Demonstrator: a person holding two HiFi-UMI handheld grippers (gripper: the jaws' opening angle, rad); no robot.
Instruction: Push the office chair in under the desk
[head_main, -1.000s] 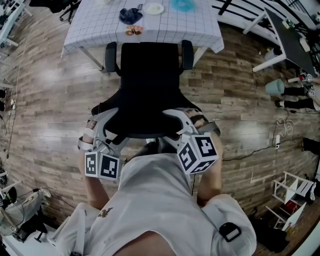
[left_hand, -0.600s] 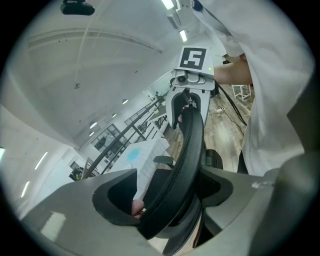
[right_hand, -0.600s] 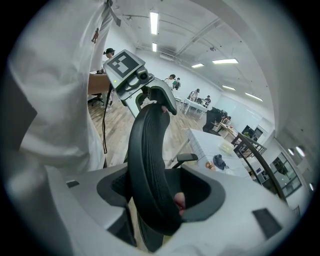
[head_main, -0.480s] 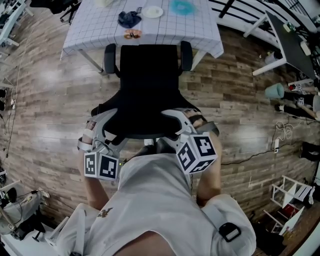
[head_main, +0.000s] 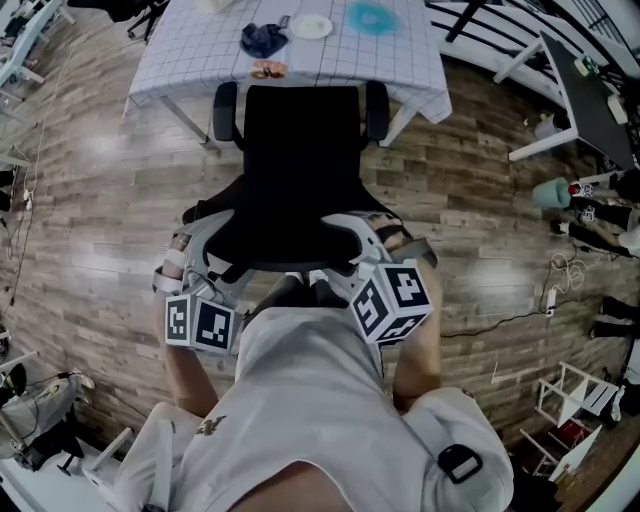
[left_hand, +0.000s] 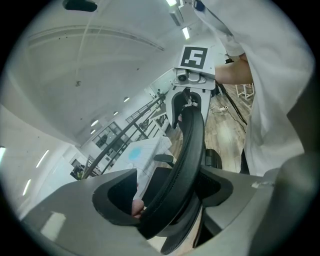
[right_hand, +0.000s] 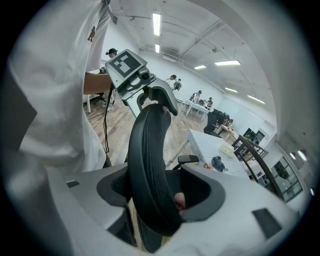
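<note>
Status: office chair (head_main: 300, 160) stands at 12 o'clock, armrests (head_main: 226, 108) just at near edge of desk (head_main: 190, 60); seat not yet under. L gripper (head_main: 205, 262) and R gripper (head_main: 358, 238) each clamp the backrest (head_main: 290, 262) top rim, jaws held fairly wide by it. Grip est.; most of push appears outstanding.

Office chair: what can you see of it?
The black office chair has a mesh-looking curved backrest and two padded armrests. It stands upright on the wood floor facing the cloth-covered desk, armrests near the desk's edge. The left gripper and right gripper each clamp the backrest's top rim in their jaws.
</note>
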